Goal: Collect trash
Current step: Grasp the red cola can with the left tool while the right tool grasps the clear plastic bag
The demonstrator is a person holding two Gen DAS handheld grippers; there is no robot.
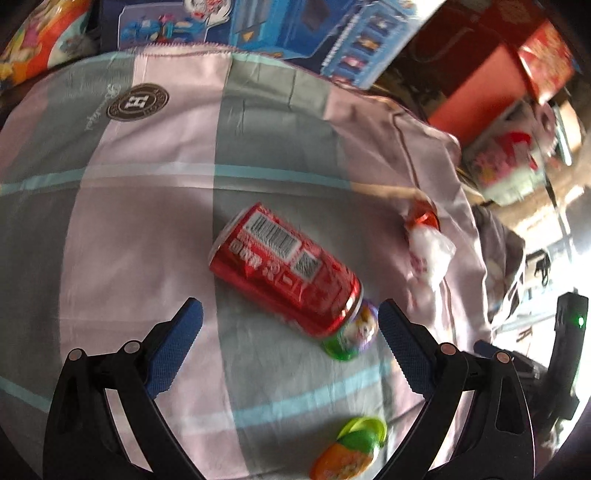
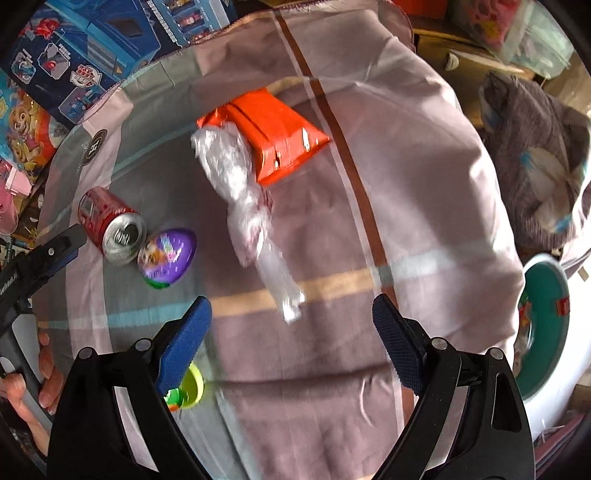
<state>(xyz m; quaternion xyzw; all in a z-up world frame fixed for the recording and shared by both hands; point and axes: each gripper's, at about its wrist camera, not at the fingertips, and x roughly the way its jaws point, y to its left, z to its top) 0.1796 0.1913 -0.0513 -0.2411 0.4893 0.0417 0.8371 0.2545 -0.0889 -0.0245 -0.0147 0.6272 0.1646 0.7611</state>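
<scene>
My left hand-held gripper (image 1: 290, 328) hangs wide open with nothing between its pads, and my right hand-held gripper (image 2: 291, 325) is just as wide and just as empty. Nearest my left one lies an orange and green wrapper (image 1: 349, 448), and ahead of it the red can (image 1: 284, 267) on its side, its end touching a purple plastic egg (image 1: 360, 328). That contact is my main worry — I judge that if I close on the can carelessly it will roll on the soft cloth and knock the egg away, or I will pinch both at once. Ahead of my right gripper the clear plastic wrapper (image 2: 251, 218) lies limp, its far end against the orange packet (image 2: 273, 136); thin film like that could slip through the pads or drag the packet along.

Everything rests on a pink, grey and teal checked cloth (image 2: 424, 192) that wrinkles easily — a low grab could snag a fold. Beyond its edge the room is crowded: blue toy boxes (image 1: 295, 29), a red box (image 1: 476, 81), a grey garment (image 2: 532, 147) in a heap.
</scene>
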